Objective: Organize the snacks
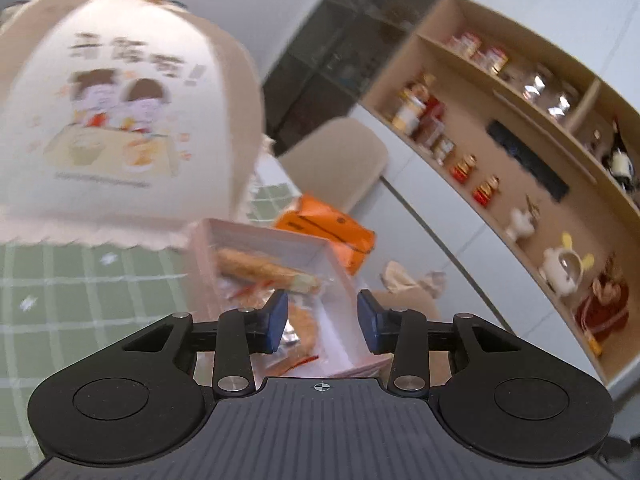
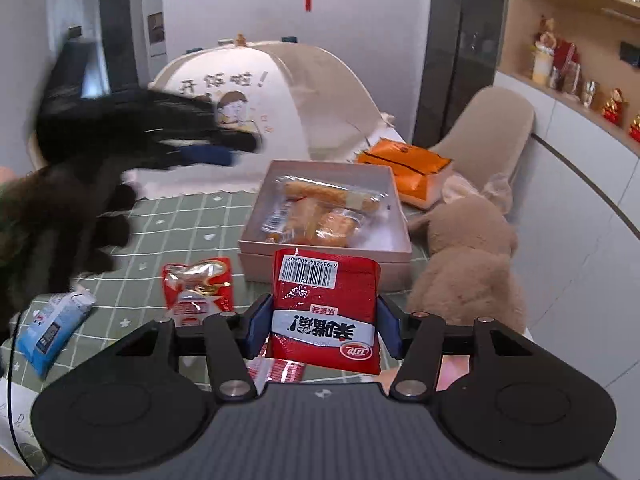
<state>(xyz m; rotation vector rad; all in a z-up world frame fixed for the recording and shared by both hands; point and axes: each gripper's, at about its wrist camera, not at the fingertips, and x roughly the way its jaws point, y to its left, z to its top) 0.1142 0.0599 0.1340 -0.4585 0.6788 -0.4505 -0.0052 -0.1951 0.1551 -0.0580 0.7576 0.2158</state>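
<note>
A pale pink box (image 2: 256, 254) stands on the green checked table and holds several clear-wrapped pastry snacks (image 2: 320, 216). My right gripper (image 2: 324, 330) is shut on a red snack packet (image 2: 326, 312) and holds it just in front of the box. My left gripper (image 1: 322, 320) is open and empty, raised above the near end of the box (image 1: 340, 344), over the snacks (image 1: 264, 268). In the right wrist view it shows blurred at the left (image 2: 208, 156). A red-and-white packet (image 2: 198, 292) and a blue-and-white packet (image 2: 52, 328) lie on the table.
A cream domed food cover (image 2: 304, 92) stands behind the box. An orange tissue pack (image 2: 404, 168) and a brown plush toy (image 2: 468, 256) lie to the right. A beige chair (image 2: 492, 132) and wall shelves (image 1: 500, 148) with jars are beyond.
</note>
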